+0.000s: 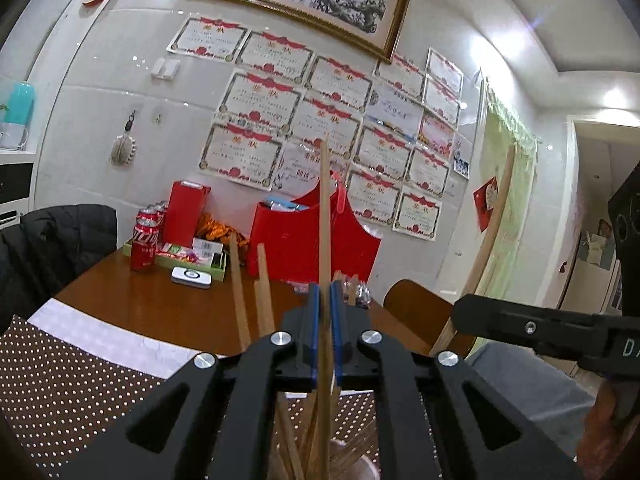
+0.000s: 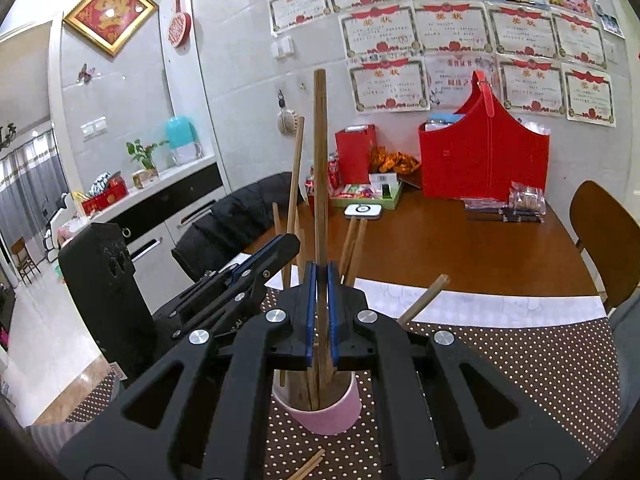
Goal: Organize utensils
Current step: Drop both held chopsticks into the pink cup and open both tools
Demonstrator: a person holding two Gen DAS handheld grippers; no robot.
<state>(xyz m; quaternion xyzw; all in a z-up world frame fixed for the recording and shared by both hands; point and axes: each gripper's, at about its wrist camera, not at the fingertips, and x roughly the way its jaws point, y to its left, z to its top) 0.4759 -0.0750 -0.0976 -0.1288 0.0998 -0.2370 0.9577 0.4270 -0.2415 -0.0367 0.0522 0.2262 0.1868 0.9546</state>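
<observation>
My left gripper (image 1: 326,292) is shut on a light wooden chopstick (image 1: 325,216) that stands upright between its blue pads. Below it, the cup (image 1: 362,466) with several chopsticks shows only in part. The right gripper (image 1: 460,314) comes in from the right, clamped on another chopstick (image 1: 494,228). In the right wrist view my right gripper (image 2: 321,276) is shut on a dark brown chopstick (image 2: 320,152) above the pink cup (image 2: 326,414). The left gripper (image 2: 280,246) sits just to the left and holds its chopstick (image 2: 296,168). Loose chopsticks (image 2: 308,466) lie on the dotted mat (image 2: 520,360).
On the brown table (image 2: 460,252) stand a red bag (image 2: 484,160), cola cans (image 1: 143,248), a white box (image 2: 363,211) and a snack tray (image 2: 368,194). A black jacket (image 2: 240,216) hangs over a chair on the left. A wooden chair (image 2: 604,224) stands on the right.
</observation>
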